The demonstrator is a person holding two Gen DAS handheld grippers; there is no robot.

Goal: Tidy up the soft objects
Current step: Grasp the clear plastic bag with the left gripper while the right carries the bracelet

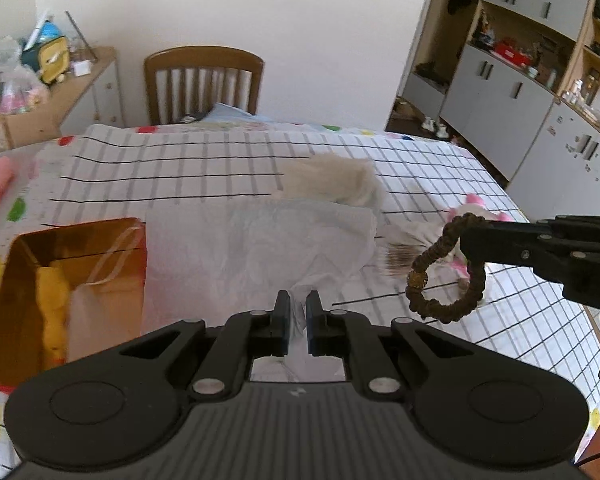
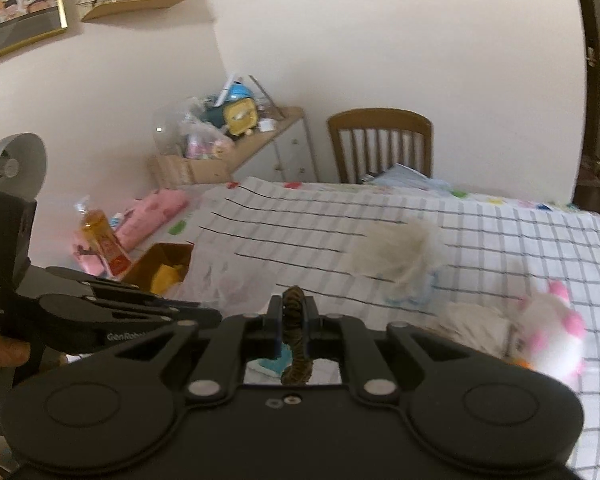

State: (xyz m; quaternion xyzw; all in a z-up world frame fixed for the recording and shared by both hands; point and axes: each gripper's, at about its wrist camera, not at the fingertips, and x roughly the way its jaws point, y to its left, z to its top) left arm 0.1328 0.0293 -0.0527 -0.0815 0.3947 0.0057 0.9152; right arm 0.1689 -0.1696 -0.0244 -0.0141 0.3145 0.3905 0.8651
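Left gripper (image 1: 298, 306): jaws nearly closed, pinching the bunched lower corner of a thin white tissue sheet (image 1: 260, 248). The sheet fans upward and away from the pads, its long axis running roughly crosswise to the fingers, and hangs above the checked tablecloth (image 1: 440, 176). Right gripper (image 2: 293, 308): jaws narrow, clamped on a brown braided hair tie (image 2: 294, 336). In the right wrist view the loop stands edge-on between the pads, its plane in line with the fingers. In the left wrist view the same gripper (image 1: 466, 246) enters from the right edge, and the hair tie (image 1: 432, 276) hangs below its tip as an open ring, long axis near vertical, clear of the table.

Left of the tissue: an open box (image 1: 76, 288) with a gold-coloured inner wall, mouth upward, holding something yellow. Beyond the tissue: a beige fluffy item (image 1: 336, 178) lying on the cloth. Right of it, nearer the table edge: a pink-and-white plush toy (image 2: 552, 332), blurred, beside a pale furry item (image 2: 476, 326).

Far side of the table: a wooden chair (image 1: 204, 80) with a slatted back against the wall. Right background: a shelf unit with grey cabinet doors (image 1: 500, 92).
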